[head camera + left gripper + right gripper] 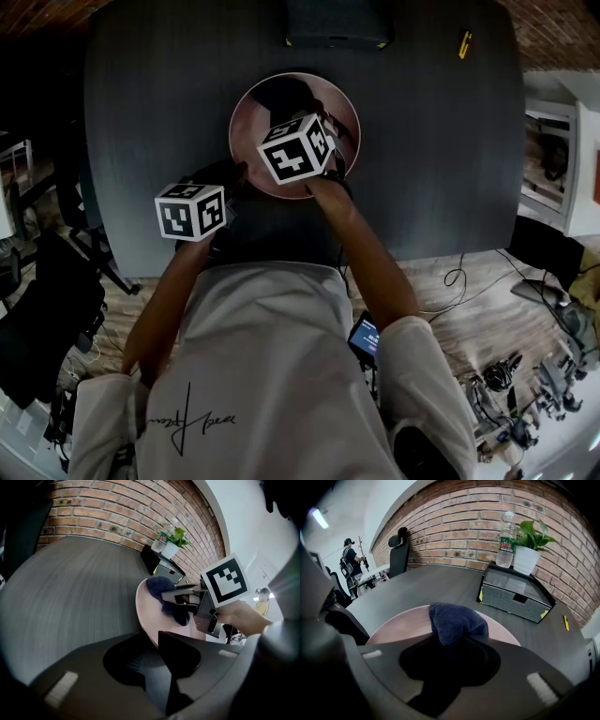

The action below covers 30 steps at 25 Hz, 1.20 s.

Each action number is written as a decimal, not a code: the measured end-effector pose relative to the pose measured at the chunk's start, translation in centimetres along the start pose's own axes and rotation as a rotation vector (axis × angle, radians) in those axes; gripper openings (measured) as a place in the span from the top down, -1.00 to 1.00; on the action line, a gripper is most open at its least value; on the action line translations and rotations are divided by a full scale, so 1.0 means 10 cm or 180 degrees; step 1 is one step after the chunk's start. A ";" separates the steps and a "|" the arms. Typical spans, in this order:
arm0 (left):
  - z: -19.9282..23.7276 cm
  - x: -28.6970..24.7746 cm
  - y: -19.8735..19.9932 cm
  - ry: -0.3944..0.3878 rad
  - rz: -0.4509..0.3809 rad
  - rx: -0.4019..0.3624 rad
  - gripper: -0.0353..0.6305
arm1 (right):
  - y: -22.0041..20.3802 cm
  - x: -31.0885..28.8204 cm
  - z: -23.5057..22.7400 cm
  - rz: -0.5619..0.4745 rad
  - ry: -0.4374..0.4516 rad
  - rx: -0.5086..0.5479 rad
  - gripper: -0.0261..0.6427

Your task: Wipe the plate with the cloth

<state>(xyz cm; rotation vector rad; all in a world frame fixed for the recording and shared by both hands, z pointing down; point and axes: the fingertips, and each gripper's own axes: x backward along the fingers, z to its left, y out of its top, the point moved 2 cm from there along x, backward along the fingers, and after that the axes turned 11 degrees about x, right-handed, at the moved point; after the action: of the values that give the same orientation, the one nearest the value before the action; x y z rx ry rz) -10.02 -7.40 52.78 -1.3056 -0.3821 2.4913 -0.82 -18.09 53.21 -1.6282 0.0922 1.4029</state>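
Pinching cloth (454, 620) tight in right gripper (450, 648) at middle of plate (391, 627), just beyond left gripper (154, 653), itself clamped on near rim, steadying.

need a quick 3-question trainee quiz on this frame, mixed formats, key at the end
1. What do the fingers of the right gripper hold? A) water bottle B) dark blue cloth C) potted plant
2. True or false: the cloth lies on the table, clear of the pink plate.
3. Fill in: the ___ gripper sits at the plate's rim, with no cloth.
Key: 1 B; 2 false; 3 left.
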 end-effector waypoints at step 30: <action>0.03 0.01 -0.01 0.0008 0.0017 0.0095 0.59 | 0.10 0.01 0.47 -0.0119 0.0321 0.0326 0.61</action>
<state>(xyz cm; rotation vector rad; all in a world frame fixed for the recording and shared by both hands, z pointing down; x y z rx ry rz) -10.29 -7.29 52.86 -1.2997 -0.3401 2.4897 -4.87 -15.40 53.08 -1.6073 0.1884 1.2673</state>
